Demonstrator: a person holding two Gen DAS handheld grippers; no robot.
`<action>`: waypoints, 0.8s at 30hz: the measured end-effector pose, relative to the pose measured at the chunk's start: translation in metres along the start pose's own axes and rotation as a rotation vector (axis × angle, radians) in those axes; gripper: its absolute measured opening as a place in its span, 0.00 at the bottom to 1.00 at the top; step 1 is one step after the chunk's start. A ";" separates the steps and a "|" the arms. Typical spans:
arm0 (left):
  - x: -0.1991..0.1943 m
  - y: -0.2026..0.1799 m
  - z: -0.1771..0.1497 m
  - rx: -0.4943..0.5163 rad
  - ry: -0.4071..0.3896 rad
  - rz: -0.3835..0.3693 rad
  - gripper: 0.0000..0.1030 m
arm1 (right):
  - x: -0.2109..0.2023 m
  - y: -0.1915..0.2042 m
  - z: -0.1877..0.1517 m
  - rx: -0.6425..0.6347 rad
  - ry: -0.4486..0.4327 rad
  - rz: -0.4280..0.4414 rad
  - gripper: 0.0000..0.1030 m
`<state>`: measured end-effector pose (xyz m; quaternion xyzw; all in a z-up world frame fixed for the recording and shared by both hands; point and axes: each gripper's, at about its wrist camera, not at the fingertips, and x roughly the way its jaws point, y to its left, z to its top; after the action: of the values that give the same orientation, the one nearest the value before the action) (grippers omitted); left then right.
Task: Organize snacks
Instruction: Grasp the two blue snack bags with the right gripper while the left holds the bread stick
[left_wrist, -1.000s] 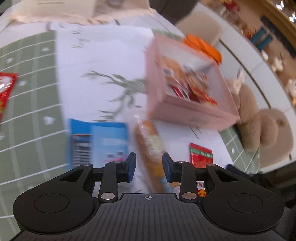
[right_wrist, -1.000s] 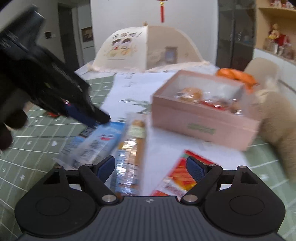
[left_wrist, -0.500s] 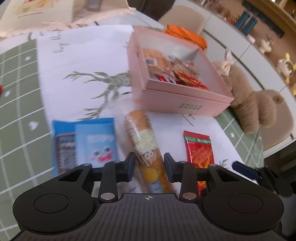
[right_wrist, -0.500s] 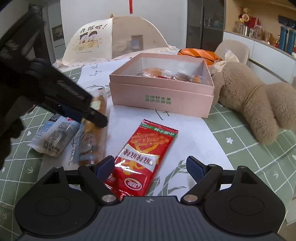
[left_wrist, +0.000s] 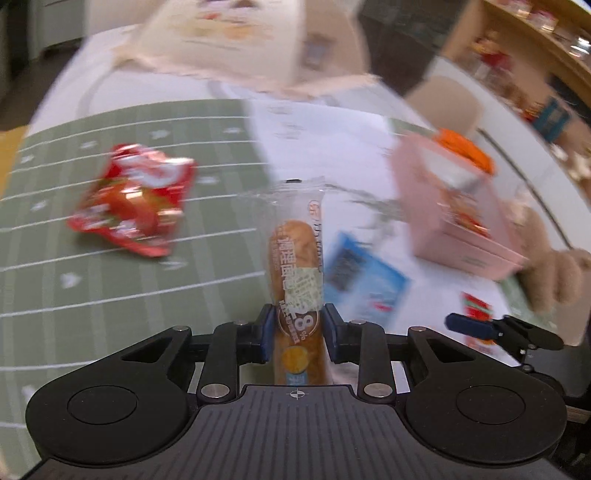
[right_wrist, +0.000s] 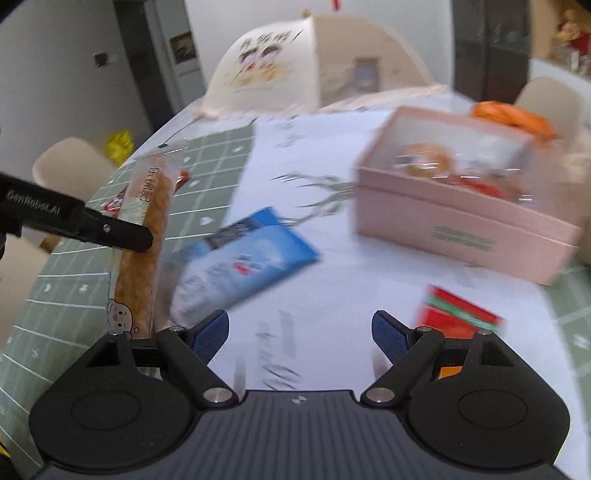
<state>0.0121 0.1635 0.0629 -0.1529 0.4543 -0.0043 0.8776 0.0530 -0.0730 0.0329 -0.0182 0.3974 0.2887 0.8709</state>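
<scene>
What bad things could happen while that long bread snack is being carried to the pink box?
The left gripper pinches the bread stick packet near one end, so the long free end may swing or slip out. Squeezing could also crush the bread. The pink box already holds snacks, so the long packet might not lie flat inside.

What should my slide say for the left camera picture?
Left gripper holds a wrapped bread stick above the table.
</scene>
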 end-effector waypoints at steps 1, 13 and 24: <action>0.000 0.008 0.000 -0.017 0.004 0.030 0.31 | 0.008 0.007 0.006 -0.002 0.011 0.021 0.83; 0.014 0.031 -0.009 -0.081 0.055 0.084 0.31 | 0.068 0.075 0.032 -0.304 -0.031 -0.078 0.85; 0.036 -0.018 -0.016 -0.024 0.116 -0.051 0.32 | 0.012 -0.001 0.003 -0.274 0.006 -0.174 0.85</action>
<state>0.0227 0.1371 0.0309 -0.1746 0.5003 -0.0299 0.8475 0.0616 -0.0667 0.0260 -0.1722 0.3535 0.2638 0.8808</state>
